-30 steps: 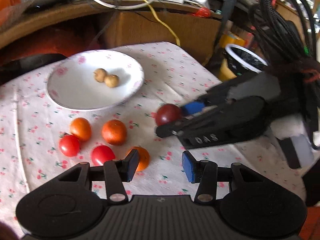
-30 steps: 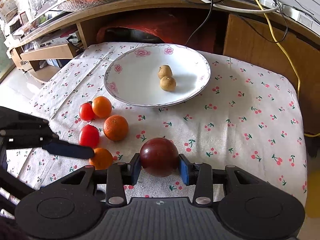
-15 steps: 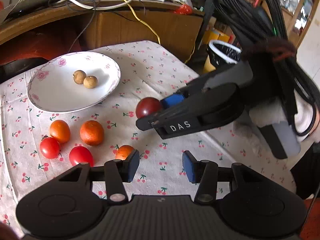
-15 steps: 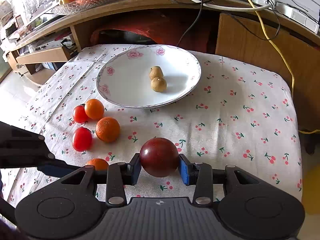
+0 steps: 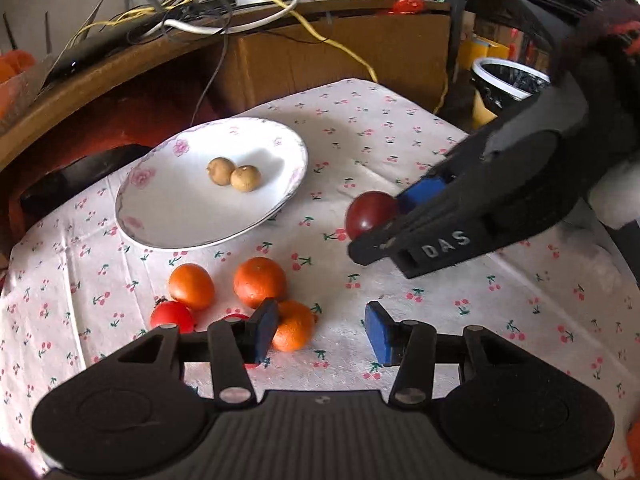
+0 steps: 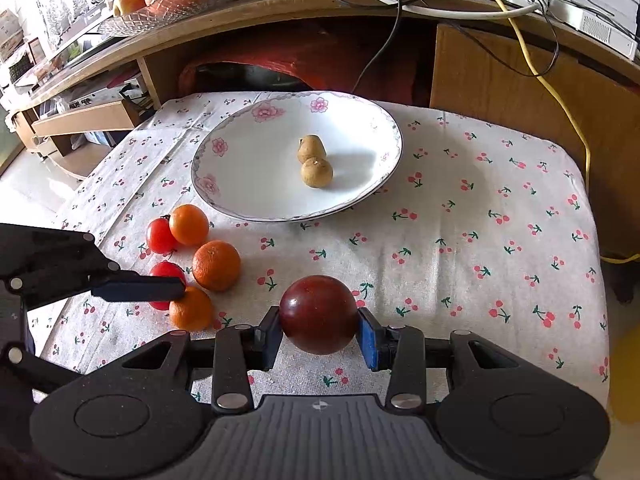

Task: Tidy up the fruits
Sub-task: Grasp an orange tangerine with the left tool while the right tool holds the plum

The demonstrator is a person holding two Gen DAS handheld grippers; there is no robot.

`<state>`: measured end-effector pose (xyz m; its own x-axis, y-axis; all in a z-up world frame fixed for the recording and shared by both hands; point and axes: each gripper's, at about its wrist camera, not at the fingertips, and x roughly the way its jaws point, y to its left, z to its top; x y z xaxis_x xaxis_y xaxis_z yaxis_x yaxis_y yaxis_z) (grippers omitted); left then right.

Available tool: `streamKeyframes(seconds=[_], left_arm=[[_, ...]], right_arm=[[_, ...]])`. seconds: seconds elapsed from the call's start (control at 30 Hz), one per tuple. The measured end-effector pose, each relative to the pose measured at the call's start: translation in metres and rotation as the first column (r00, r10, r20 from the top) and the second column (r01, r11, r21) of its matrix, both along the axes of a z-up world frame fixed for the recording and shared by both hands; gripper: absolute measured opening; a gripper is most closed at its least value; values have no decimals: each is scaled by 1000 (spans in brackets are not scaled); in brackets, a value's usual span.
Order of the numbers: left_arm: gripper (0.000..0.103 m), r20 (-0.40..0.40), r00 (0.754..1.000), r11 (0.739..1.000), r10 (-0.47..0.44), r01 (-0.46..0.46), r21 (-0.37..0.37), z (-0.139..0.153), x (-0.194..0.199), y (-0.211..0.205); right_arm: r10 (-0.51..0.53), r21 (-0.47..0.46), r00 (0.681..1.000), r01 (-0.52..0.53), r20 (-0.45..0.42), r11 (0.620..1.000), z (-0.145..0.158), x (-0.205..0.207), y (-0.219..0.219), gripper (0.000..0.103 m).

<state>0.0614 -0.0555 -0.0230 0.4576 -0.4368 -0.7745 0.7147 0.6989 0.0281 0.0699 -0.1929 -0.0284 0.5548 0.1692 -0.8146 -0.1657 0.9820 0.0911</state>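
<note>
Dark red and glossy, the plum [image 6: 318, 314] is clamped between the blue pads of the right gripper [image 6: 319, 338], held above the tabletop [image 6: 460, 240] near its front edge. The left gripper [image 5: 321, 332] is held with its fingers [image 5: 265, 330] spread apart and nothing between them; its left finger is set just beside an orange [image 5: 294, 330].

A cherry-print cloth [image 5: 400, 152] is draped over the tabletop. To the right of the plate [image 6: 248, 184] and the plum, a wide stretch of cloth is left bare up to the far and right edges. The left side is crowded: two oranges [image 6: 217, 265] [image 6: 189, 224], and two tomatoes [image 6: 160, 235] [image 6: 167, 272] are clustered just in front of the plate's near rim, with the third orange nearest the front.

The white plate, trimmed with pink flowers, is set toward the back of the tabletop. Two small brown fruits [image 6: 316, 173] [image 6: 311, 147] are seen touching each other near its middle; the rest of the dish is bare. On a wooden shelf [image 6: 280, 4] behind, a glass bowl [image 6: 176, 0] of oranges is seen, and cables [image 5: 224, 12] are strewn along it.
</note>
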Motion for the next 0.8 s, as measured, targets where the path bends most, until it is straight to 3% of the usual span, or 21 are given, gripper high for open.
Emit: streamKeyframes(seconds=[0.1,0.2,0.23,0.43,0.53,0.73,0.8], left_arm=[[54,-33,999,1000,-4,4,-15,2,-1,0],[54,-167,976,978,-139,109,-176,13,-5,7],[54,-180,972,974,-150,114,-196,15,-6,9],[54,-99,995,994,-29,17,-112,7,-2,14],[54,-106,992,990,-64,50,-131,6,-9,5],[57,-100,983,987,-154,149,-57,-6,-33,-18],[55,-78,984,987,-161,161,-1,-13,-41,-24]], right_arm=[[0,6,1000,0,-6,1000,-1,0,-1,34],[-1,15,1000,1,-6,1000,1,0,-3,34],[-1,16,1000,1,-4,1000,1,-1,-3,34],[-15,12,1000,15,2,1000,3,-2,-5,34],[-15,-2,1000,15,8,1000,4,-1,-3,34],[-4,-11,1000,4,15,1000,5,-5,-2,34],[3,-16,1000,-3,19,1000,6,-7,-1,34]])
